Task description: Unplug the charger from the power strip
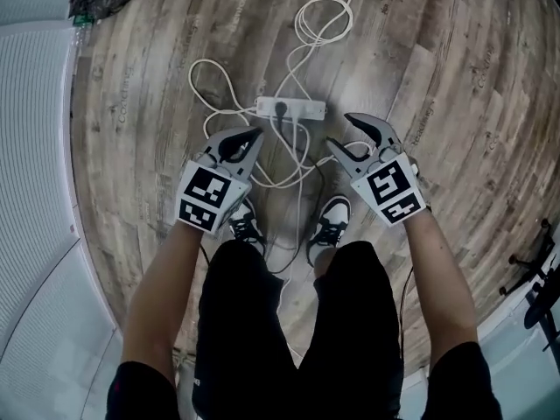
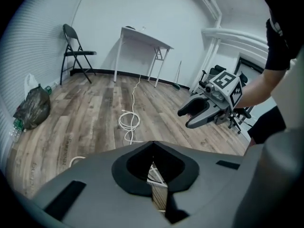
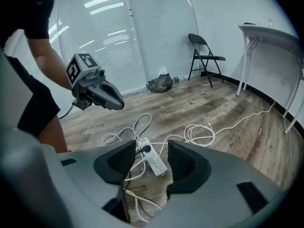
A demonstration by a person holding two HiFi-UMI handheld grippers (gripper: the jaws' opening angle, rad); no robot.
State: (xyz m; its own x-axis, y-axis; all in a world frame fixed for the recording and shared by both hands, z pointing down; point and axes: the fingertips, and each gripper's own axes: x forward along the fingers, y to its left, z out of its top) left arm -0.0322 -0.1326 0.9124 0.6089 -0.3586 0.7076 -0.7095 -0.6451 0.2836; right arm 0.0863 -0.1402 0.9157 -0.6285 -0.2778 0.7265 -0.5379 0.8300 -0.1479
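While the left gripper [image 1: 255, 138] is closed on nothing, the right gripper [image 1: 340, 130] gapes empty.

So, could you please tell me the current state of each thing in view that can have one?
charger: plugged into the power strip
power strip: flat on the floor, untouched
left claw: shut, empty
right claw: open, empty, clear of the strip
white cable: loosely coiled on the floor
folding chair: unfolded, upright
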